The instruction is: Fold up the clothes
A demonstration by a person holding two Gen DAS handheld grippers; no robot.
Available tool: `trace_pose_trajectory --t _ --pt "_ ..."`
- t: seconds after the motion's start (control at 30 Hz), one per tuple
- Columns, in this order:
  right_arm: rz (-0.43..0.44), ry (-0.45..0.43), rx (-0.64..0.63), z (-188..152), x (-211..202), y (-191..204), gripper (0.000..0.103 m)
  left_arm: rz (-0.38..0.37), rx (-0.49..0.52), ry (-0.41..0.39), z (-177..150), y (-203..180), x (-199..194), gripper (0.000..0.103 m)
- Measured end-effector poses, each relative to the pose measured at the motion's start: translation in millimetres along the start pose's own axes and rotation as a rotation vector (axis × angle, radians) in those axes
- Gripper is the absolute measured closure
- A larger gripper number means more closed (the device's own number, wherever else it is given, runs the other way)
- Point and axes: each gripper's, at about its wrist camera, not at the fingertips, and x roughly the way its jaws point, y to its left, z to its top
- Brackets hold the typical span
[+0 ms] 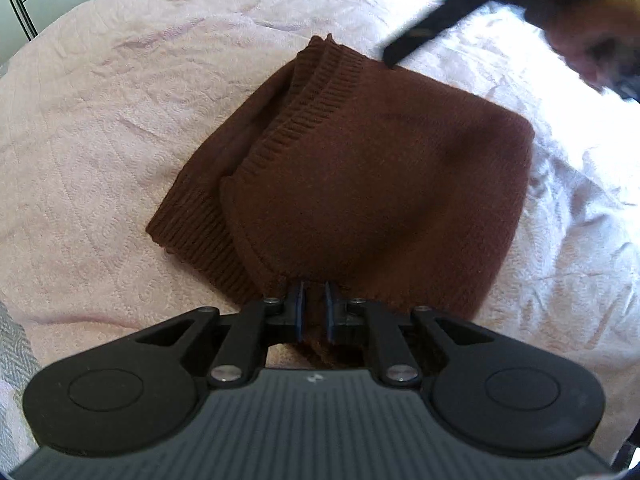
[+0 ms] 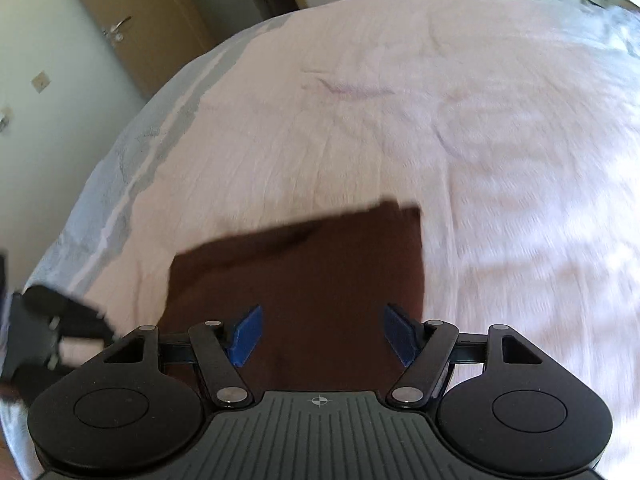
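Note:
A brown knitted sweater lies folded on the pink bedspread, ribbed hems to the left. My left gripper is shut on the sweater's near edge, brown knit pinched between its blue pads. My right gripper shows blurred at the top right of the left wrist view, above the sweater's far edge. In the right wrist view my right gripper is open and empty, blue pads wide apart, just above the sweater. The left gripper appears blurred at the lower left there.
The pink bedspread stretches wide beyond the sweater. The bed's grey-blue side drops off on the left. A brown door and white wall stand beyond it.

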Motion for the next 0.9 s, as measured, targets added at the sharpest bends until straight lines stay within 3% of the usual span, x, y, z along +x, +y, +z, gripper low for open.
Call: trace_pose_trajectory --t 0.17,0.27,0.37,0.5,0.67,0.73,0.83,0.9 --pt "0.057 0.081 -0.101 37 82 -22 0.033 0.015 -0.056 -0.025 -10 -1 5 0.094" --pt "0.073 0.068 -0.102 46 98 -31 0.033 0.024 -0.063 -0.022 -10 -2 6 0.094" --pt "0.081 0.038 -0.059 50 82 -33 0.033 0.024 -0.049 -0.002 -5 -2 3 0.094" --pt "0.081 -0.019 0.006 45 28 -34 0.033 0.014 -0.042 0.017 2 0 -7 0.093" --pt "0.079 -0.019 0.043 2 -30 -32 0.033 0.025 -0.026 -0.042 5 -11 -39 0.093" --pt "0.072 0.024 0.056 -24 -32 -35 0.033 0.02 -0.013 -0.064 3 -20 -46 0.093" --pt "0.04 0.112 0.103 -63 -15 -49 0.033 0.019 0.024 -0.014 -4 -32 -31 0.093" --pt "0.037 0.115 0.151 -75 -9 -57 0.033 0.029 0.053 0.014 -10 -37 -22 0.093"
